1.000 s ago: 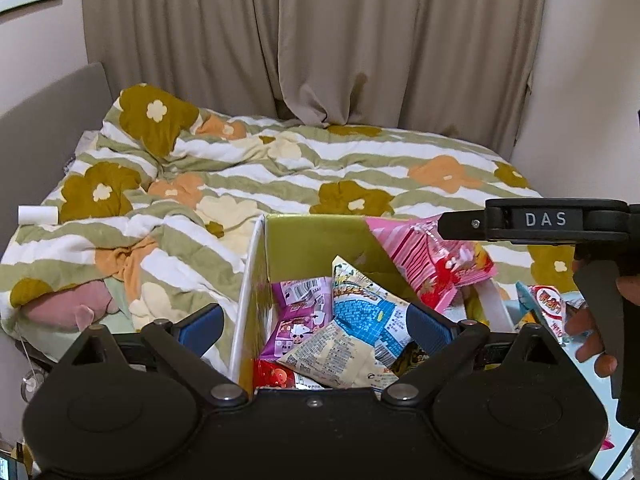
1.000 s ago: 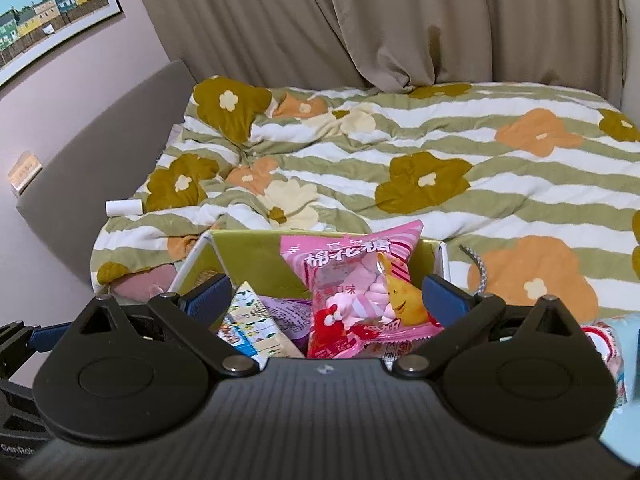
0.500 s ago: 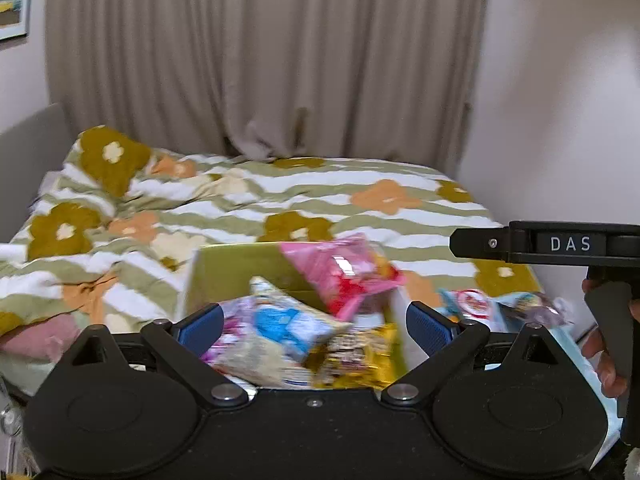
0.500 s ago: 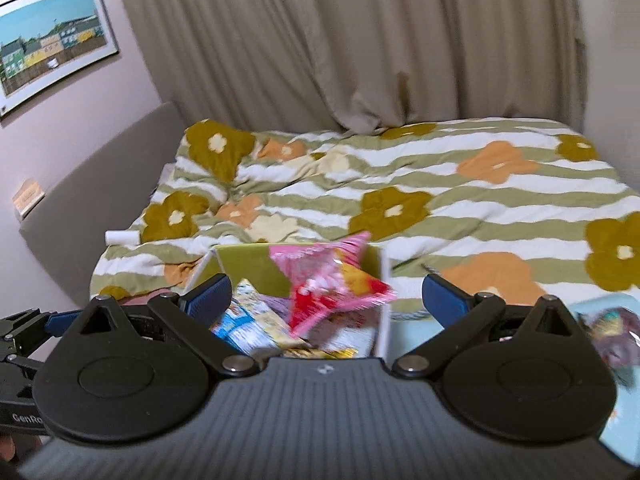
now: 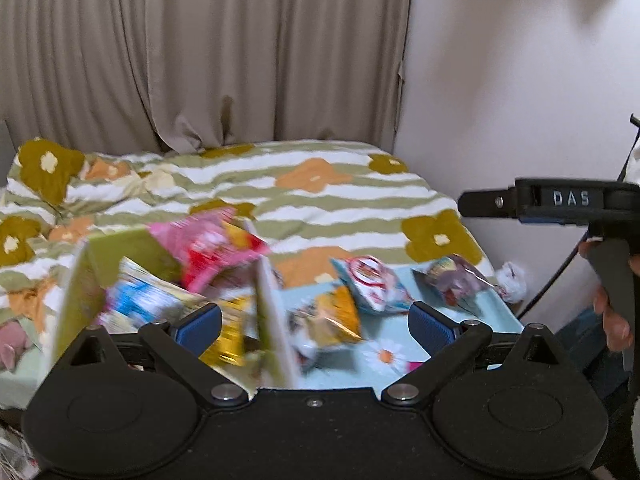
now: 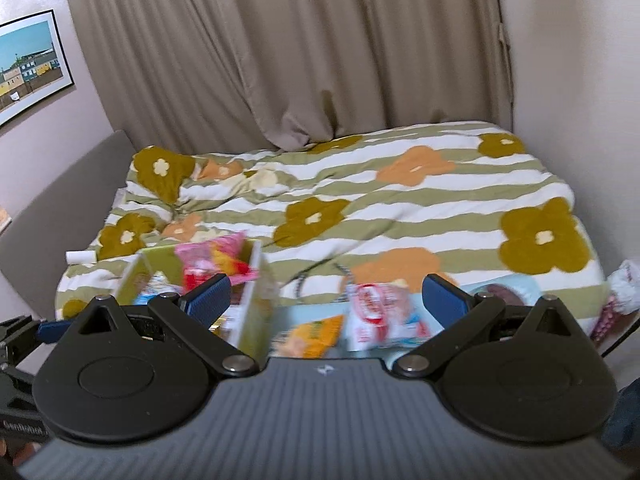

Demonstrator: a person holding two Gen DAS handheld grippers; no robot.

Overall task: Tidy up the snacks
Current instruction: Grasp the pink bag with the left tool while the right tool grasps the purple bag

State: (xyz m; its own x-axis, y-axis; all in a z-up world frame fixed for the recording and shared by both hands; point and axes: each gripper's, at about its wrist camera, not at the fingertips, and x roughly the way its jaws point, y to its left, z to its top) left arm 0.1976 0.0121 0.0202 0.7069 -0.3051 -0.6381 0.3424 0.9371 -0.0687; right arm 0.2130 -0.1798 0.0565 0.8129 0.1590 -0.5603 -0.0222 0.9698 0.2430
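Observation:
A green box (image 5: 116, 252) (image 6: 256, 320) stands at the left, holding several snack bags, with a pink bag (image 5: 208, 240) (image 6: 212, 258) sticking out on top. On the light blue cloth (image 5: 472, 312) to its right lie an orange bag (image 5: 336, 318) (image 6: 316, 332), a white and red bag (image 5: 372, 280) (image 6: 380, 312) and a dark purple bag (image 5: 456, 278). My left gripper (image 5: 314, 324) is open and empty, above the box's right wall. My right gripper (image 6: 326, 298) is open and empty, over the orange and white bags.
A bed with a green striped flower duvet (image 6: 360, 208) fills the background, with beige curtains (image 6: 300, 60) behind. A white wall (image 5: 520, 80) closes the right side. A person's hand (image 5: 612, 312) holds the right gripper handle. A cable (image 6: 316, 272) lies on the duvet.
Both views have swung right and pulled back from the box. The pink bag, earlier right in front of the right gripper, now rests in the box; loose bags on the blue cloth came into view.

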